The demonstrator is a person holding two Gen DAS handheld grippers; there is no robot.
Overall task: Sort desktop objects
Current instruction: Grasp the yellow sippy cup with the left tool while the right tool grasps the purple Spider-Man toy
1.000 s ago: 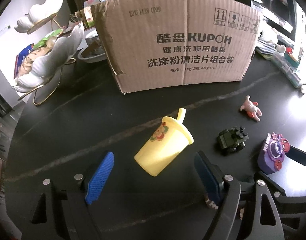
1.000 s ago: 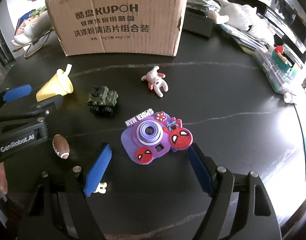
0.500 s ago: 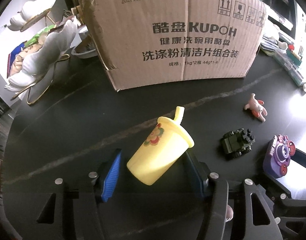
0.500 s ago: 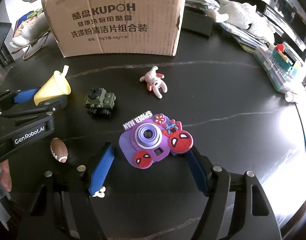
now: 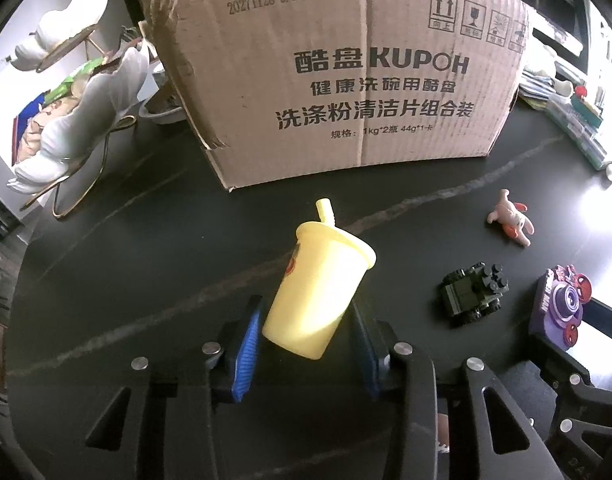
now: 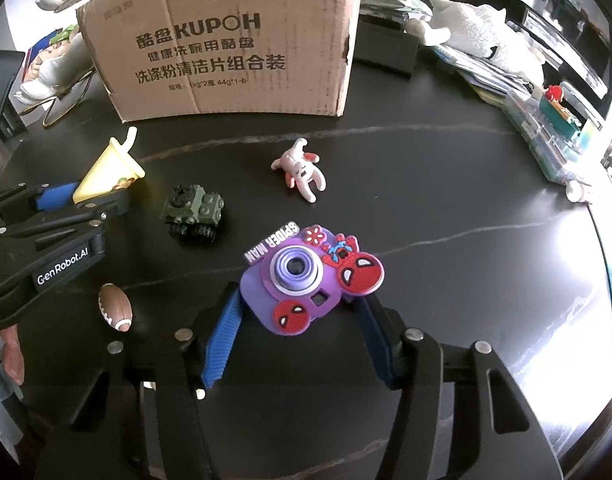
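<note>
Left wrist view first: the left gripper has its blue pads tight against the base of the yellow cup, and the jaws are closing on it right now. The cup sits tilted, lid and straw aimed up toward the cardboard box that stands behind it on the dark table. Off to the right lie the green block vehicle and, farther back, the pink rabbit figure. At the right edge, the purple toy camera shows side-on. A white petal-shaped dish on a wire stand is at the left.

Over to the right wrist view: the right gripper straddles the purple toy camera, lens facing up, red spider heads around it. Its jaws are closing; the blue pads look to be meeting the camera's lower corners, left pad against the left edge, right pad under the red head. The vehicle sits just beyond to the left, the rabbit farther back near the middle, the box behind both. A small brown football lies beside the left pad. At the left edge, the other gripper has the yellow cup pinched, cup tipped over toward the box. A white plush toy rests among clutter at the far right.
</note>
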